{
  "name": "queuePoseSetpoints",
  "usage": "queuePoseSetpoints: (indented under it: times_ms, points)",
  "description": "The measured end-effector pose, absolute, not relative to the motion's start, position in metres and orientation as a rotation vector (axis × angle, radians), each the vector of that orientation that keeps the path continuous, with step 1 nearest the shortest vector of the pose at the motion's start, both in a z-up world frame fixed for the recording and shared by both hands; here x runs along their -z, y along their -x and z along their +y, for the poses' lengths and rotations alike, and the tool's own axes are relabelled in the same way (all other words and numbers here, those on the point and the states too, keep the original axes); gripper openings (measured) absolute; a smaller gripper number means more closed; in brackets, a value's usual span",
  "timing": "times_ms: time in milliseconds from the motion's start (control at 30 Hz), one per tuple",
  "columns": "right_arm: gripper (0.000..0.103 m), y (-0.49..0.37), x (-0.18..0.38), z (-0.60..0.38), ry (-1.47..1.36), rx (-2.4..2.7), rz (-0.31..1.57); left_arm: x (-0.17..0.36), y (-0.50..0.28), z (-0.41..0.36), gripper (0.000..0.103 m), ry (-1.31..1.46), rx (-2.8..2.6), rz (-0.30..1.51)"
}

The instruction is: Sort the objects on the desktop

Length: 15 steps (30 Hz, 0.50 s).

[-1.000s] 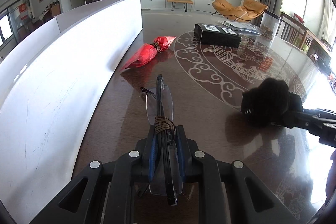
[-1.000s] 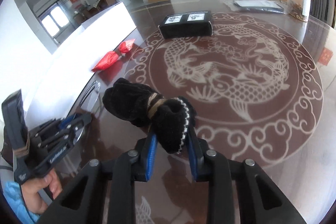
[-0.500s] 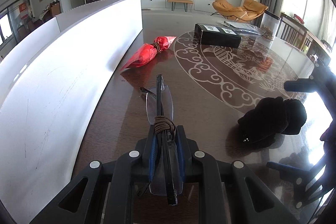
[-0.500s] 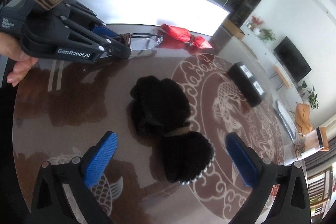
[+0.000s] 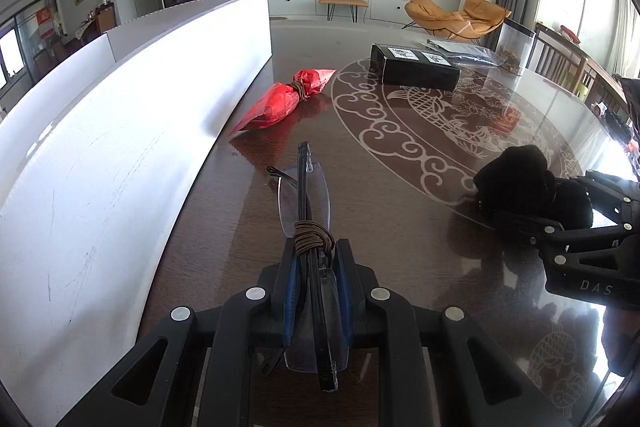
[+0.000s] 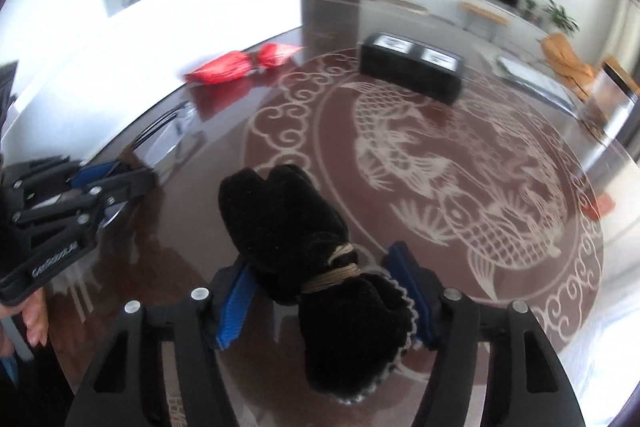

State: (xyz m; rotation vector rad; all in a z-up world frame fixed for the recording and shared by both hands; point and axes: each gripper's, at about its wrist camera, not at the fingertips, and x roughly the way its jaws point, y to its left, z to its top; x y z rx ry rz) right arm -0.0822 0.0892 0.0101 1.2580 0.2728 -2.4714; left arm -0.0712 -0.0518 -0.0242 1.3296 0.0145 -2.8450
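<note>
A pair of folded rimless glasses [image 5: 304, 195], bound with brown cord, sticks forward out of my left gripper [image 5: 316, 259], which is shut on them just above the dark table [image 5: 400, 247]. A black velvet pouch [image 6: 288, 223] tied with tan cord lies on the table at the right. My right gripper [image 6: 320, 263] straddles its ruffled end and its jaws are closing, the blue pads [image 6: 236, 299] close beside the pouch. The left wrist view shows the pouch [image 5: 516, 183] with the right gripper [image 5: 560, 215] reaching it from the right.
A red tied packet [image 5: 280, 103] lies by the white board [image 5: 120, 147] along the table's left side. Farther back are a black box [image 5: 416, 69], a flat plastic bag [image 5: 460, 51] and a clear container [image 5: 516, 47]. A hand [image 6: 36, 319] holds the left gripper.
The right gripper let the pouch down onto the table, opened wide and swung over it, and now sits around its ruffled end with narrower jaws. The left gripper and glasses have not moved.
</note>
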Motion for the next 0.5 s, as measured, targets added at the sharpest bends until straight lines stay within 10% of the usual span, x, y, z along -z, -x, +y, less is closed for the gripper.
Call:
queuePoseSetpoints:
  times_ms: [267,333,400,500]
  points:
    - [0.097,0.075,-0.006,0.095,-1.263,2.495,0.253,0.024,0.071,-0.049,0.022,-1.322,2.825,-0.020]
    - [0.101,0.076,-0.002,0.093,-1.267,2.477,0.263,0.024,0.072,-0.050,0.045,-1.306,2.775,-0.040]
    - [0.103,0.080,0.000,0.091,-1.269,2.473,0.265,0.027,0.076,-0.055,0.091,-1.345,2.736,-0.007]
    - [0.103,0.079,-0.001,0.091,-1.269,2.473,0.265,0.031,0.081,-0.061,0.098,-1.396,2.725,0.054]
